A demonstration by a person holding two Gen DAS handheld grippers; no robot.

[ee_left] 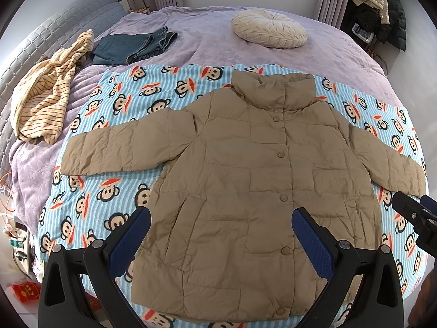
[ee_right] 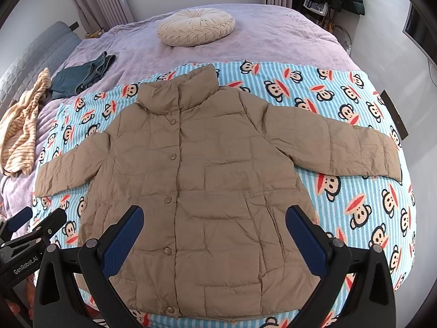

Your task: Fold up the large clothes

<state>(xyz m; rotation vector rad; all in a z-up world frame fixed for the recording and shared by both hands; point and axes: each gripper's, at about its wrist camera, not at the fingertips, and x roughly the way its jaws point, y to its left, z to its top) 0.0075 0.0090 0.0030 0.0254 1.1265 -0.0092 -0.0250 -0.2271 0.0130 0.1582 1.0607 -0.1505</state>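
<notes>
Left wrist view showed the left gripper (ee_left: 221,229) open and empty, the tan jacket (ee_left: 245,186) spread flat on the monkey-print blanket (ee_left: 114,104), the right gripper (ee_right: 214,228) likewise open; folding was unstarted, likely requiring a sleeve grasp.

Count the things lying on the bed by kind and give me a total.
Jacket: 1
Jeans: 1
Striped top: 1
Cushion: 1
Monkey blanket: 1
Total: 5
</notes>
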